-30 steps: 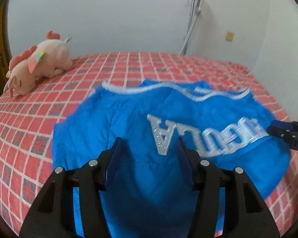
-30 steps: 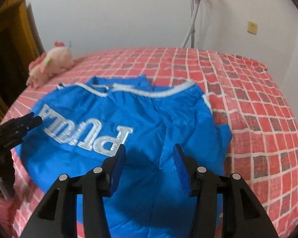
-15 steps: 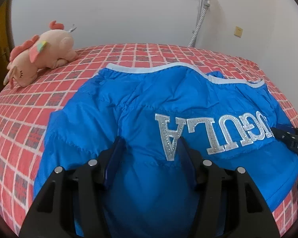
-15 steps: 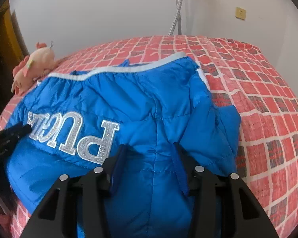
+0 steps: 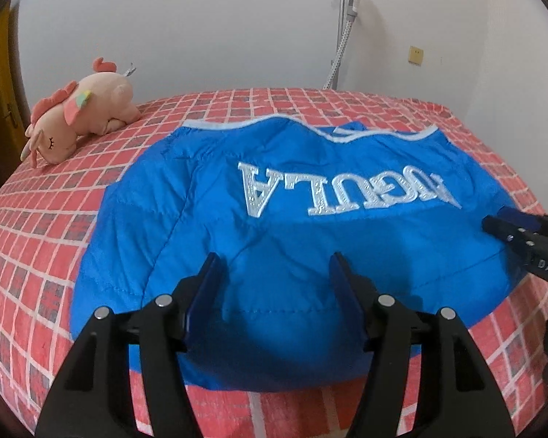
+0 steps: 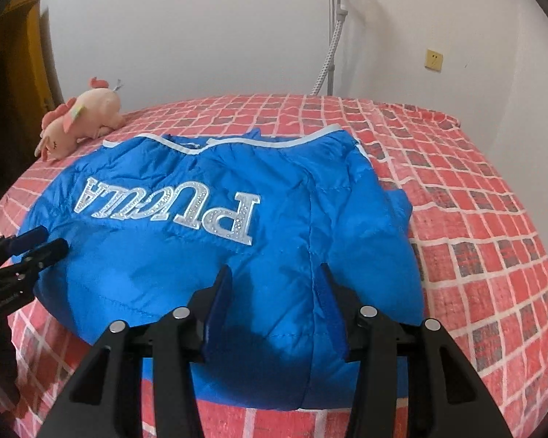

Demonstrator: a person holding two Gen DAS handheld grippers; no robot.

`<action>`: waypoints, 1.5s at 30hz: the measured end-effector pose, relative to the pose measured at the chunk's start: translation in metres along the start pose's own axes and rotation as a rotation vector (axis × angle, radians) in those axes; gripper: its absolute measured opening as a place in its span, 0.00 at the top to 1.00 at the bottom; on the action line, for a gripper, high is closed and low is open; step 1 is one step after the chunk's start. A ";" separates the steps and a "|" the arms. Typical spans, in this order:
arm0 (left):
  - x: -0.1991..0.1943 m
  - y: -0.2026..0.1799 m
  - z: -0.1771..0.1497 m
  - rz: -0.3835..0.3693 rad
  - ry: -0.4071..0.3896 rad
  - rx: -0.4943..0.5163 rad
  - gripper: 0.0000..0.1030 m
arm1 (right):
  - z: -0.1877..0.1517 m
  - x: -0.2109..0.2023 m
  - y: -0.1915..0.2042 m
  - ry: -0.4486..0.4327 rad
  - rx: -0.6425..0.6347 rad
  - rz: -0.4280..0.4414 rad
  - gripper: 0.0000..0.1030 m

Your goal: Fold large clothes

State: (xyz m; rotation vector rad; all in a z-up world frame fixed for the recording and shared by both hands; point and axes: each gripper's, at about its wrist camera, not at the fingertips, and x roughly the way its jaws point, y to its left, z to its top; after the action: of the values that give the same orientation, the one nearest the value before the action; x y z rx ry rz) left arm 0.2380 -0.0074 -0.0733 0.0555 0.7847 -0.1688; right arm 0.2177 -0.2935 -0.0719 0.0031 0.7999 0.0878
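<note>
A blue puffer jacket (image 5: 292,197) with silver lettering lies spread on the red checked bed (image 5: 54,226), its white-trimmed hem toward the wall. My left gripper (image 5: 274,266) is over the jacket's near left part. Its jaws are opening, the fabric lies between them, and the pads stand clear of it. It also shows at the left edge of the right wrist view as the left gripper (image 6: 36,244). My right gripper (image 6: 274,277) sits over the near right part, with a ridge of jacket (image 6: 310,219) fabric held between its pads. The right gripper (image 5: 500,222) reaches in from the right edge.
A pink plush toy (image 5: 80,120) lies at the bed's far left. A white hose on a stand (image 5: 343,29) rises against the back wall. A wall socket (image 5: 416,54) is to its right. A wooden door frame (image 6: 14,54) stands at the left.
The jacket's near edge, raised toward the cameras half a second ago, now lies flat on the bed. Both grippers moved with it. The left jaws stand wider apart.
</note>
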 end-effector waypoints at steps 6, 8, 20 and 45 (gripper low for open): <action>0.018 -0.004 -0.008 0.018 0.028 0.033 0.40 | -0.009 0.017 0.006 -0.002 -0.036 -0.051 0.53; 0.020 -0.004 -0.009 0.021 0.030 0.038 0.40 | -0.012 0.019 0.008 -0.006 -0.045 -0.065 0.53; 0.024 -0.005 -0.011 0.027 0.031 0.046 0.40 | -0.017 0.026 0.014 -0.034 -0.051 -0.101 0.53; -0.025 0.095 0.043 0.076 0.033 -0.117 0.14 | 0.033 -0.017 -0.077 0.044 0.175 0.067 0.25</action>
State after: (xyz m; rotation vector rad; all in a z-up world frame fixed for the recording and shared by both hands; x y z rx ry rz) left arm 0.2671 0.0850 -0.0261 -0.0231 0.8227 -0.0495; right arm 0.2350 -0.3706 -0.0395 0.1936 0.8492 0.0810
